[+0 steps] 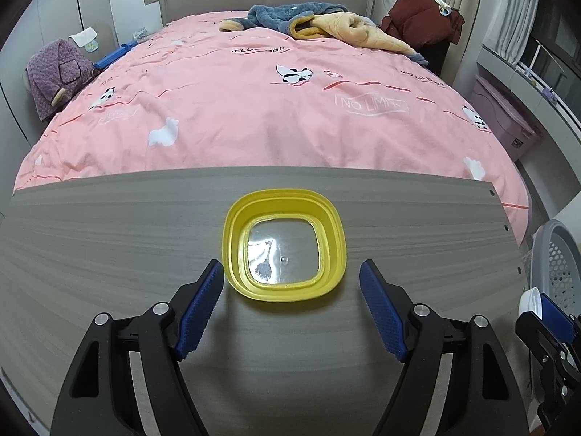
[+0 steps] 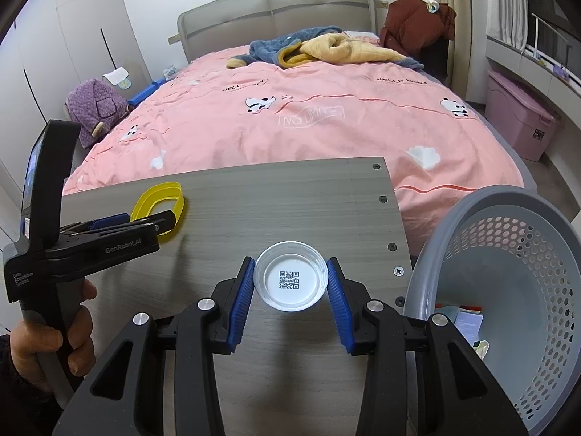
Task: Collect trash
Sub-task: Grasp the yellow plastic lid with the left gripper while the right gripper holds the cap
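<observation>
A yellow square lid [image 1: 285,196] with a clear middle lies flat on the grey wood tabletop [image 1: 109,254]. My left gripper [image 1: 292,269] is open, and the lid's near part sits between its blue pads, which do not press on it. From the right wrist view, that left gripper [image 2: 145,223] reaches the yellow lid [image 2: 159,200] at the left. My right gripper [image 2: 290,272] is shut on a white round lid [image 2: 290,281] with a QR code, held over the tabletop [image 2: 290,200] near its right edge. The same white lid [image 1: 530,301] shows at the far right.
A grey perforated basket [image 2: 508,290] stands off the table's right edge, tilted toward me, with some papers at its bottom. It shows again as the basket [image 1: 555,254] in the left wrist view. A pink bed [image 2: 290,127] lies beyond the table. A hand [image 2: 54,338] holds the left gripper.
</observation>
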{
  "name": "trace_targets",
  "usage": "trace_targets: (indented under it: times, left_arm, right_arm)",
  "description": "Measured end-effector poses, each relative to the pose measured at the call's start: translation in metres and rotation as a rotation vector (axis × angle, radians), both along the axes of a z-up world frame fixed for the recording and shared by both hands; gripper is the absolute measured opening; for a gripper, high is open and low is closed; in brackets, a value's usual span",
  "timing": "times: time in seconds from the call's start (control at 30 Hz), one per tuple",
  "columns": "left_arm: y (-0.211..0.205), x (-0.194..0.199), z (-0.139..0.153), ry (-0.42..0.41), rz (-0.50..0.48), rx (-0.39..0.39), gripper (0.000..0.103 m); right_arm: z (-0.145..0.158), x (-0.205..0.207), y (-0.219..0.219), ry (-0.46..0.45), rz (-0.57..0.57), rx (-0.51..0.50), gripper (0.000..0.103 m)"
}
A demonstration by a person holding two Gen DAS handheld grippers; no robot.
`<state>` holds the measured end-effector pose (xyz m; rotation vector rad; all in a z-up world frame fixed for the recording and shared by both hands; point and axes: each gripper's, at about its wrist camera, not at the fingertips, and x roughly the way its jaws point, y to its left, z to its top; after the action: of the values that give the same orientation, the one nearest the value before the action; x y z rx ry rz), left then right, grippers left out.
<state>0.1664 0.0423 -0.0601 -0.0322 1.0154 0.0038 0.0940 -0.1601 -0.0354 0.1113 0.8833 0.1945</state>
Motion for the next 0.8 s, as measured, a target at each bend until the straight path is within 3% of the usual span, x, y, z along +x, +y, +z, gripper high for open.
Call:
trace_targets:
  times: [0.8]
  left_arm:
    - [-0.003, 0.016, -0.010, 0.011, -0.033, 0.063, 0.079]
  right_arm:
    - [-0.006, 0.003, -0.002, 0.009, -0.003, 0.013, 0.040]
